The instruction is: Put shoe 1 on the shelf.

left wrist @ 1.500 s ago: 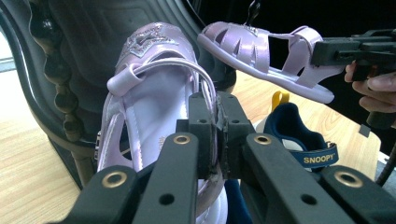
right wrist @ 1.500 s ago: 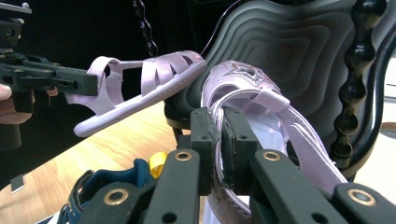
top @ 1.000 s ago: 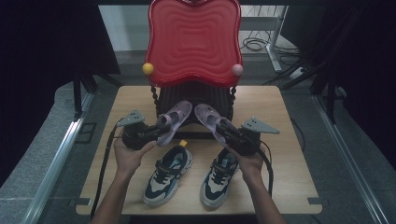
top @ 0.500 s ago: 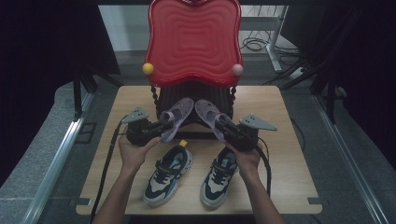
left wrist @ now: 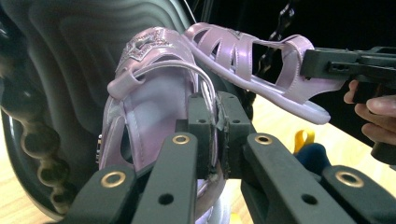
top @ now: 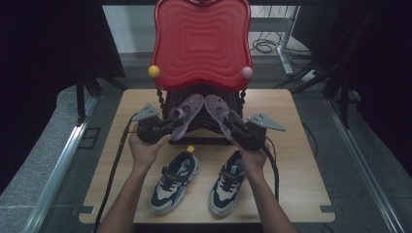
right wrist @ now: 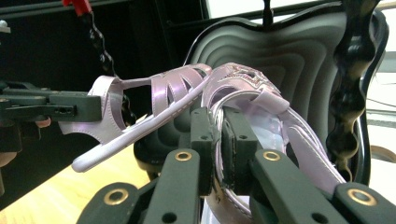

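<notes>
my left claw (top: 168, 124) pinches one lilac sandal (top: 186, 115) by its strap, my right claw (top: 236, 125) the other sandal (top: 217, 108), toes nearly touching at the red chair (top: 201, 43); thin straps might slip free.

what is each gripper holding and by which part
Left gripper pinches the left purple sandal by its heel strap; right gripper pinches the right purple sandal likewise.
</notes>
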Available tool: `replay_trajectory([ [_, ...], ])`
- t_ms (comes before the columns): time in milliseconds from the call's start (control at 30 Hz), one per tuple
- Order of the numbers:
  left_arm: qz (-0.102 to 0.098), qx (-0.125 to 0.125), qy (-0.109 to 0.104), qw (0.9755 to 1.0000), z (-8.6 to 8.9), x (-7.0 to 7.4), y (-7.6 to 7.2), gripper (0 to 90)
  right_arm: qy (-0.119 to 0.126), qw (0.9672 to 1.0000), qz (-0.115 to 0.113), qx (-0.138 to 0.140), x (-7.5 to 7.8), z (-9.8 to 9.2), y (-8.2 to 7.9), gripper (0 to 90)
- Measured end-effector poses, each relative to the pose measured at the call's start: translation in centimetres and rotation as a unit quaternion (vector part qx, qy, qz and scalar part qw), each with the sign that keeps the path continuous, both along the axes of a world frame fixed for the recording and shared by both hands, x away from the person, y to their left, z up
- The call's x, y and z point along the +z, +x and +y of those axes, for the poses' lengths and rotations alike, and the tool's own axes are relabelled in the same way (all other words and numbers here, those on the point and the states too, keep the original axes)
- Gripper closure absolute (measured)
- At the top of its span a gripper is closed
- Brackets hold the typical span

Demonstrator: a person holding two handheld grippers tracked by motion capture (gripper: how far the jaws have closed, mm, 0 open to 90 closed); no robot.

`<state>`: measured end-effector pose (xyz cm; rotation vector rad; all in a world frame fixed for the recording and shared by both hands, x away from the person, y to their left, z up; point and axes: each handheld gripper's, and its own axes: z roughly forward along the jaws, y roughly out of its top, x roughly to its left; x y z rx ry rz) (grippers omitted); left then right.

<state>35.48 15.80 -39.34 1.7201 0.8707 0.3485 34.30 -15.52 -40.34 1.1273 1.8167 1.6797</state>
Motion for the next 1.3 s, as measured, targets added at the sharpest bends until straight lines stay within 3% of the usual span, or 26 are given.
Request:
replay_trajectory([
  [167, -0.012, 0.008, 0.007, 0.9999, -0.1, 0.6, 0.3, 85.7, 0.002, 1.0, -0.007, -0.005, 0.2, 0.2, 0.3, 83.8],
  [267, -0.016, 0.012, -0.003, 0.9998, 0.0, 0.8, 0.8, 85.7, 0.007, 0.9998, -0.011, -0.014, 0.2, 0.7, 0.8, 83.8],
  [633, -0.022, 0.025, -0.003, 0.9994, -0.5, 0.2, 2.0, 85.7, 0.016, 0.9991, -0.014, -0.036, -0.1, 1.6, 2.2, 83.7],
  [1167, -0.046, 0.051, -0.01, 0.9976, -0.8, -0.1, 3.5, 85.9, -0.002, 0.9975, -0.033, -0.063, 0.1, 3.1, 3.8, 83.8],
  [1300, -0.047, 0.056, -0.001, 0.9973, -1.1, -0.4, 3.9, 85.9, -0.012, 0.9967, -0.036, -0.072, -0.2, 3.7, 4.3, 83.8],
])
